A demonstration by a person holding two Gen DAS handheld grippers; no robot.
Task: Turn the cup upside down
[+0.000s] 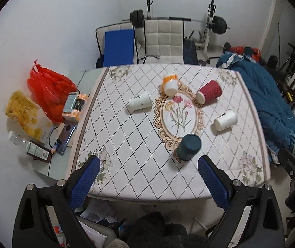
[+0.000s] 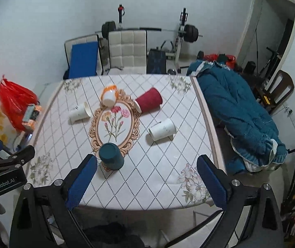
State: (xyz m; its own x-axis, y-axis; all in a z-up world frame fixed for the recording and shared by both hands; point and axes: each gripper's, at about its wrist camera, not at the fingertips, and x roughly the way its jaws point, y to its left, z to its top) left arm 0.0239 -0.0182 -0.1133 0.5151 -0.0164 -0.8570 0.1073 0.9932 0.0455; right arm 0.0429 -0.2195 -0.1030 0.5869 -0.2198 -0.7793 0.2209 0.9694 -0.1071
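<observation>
Several paper cups are on the patterned tablecloth [image 1: 126, 144]. A dark teal cup [image 1: 188, 147] [image 2: 111, 156] stands upside down near the front. A red ribbed cup [image 1: 209, 92] [image 2: 149, 101], an orange-and-white cup [image 1: 170, 84] [image 2: 109, 95] and two white cups [image 1: 140, 101] [image 1: 225, 120] [image 2: 79, 112] [image 2: 162, 129] lie on their sides. My left gripper [image 1: 148, 165] is open and empty above the table's front edge. My right gripper [image 2: 146, 165] is open and empty, the teal cup just beside its left finger.
A red plastic bag [image 1: 48, 91], a snack bag [image 1: 26, 115], boxes and a phone [image 1: 65, 137] lie at the table's left. A blue quilt [image 2: 240, 111] lies to the right. Padded chairs [image 1: 163, 39] and a barbell rack [image 1: 209, 26] stand behind the table.
</observation>
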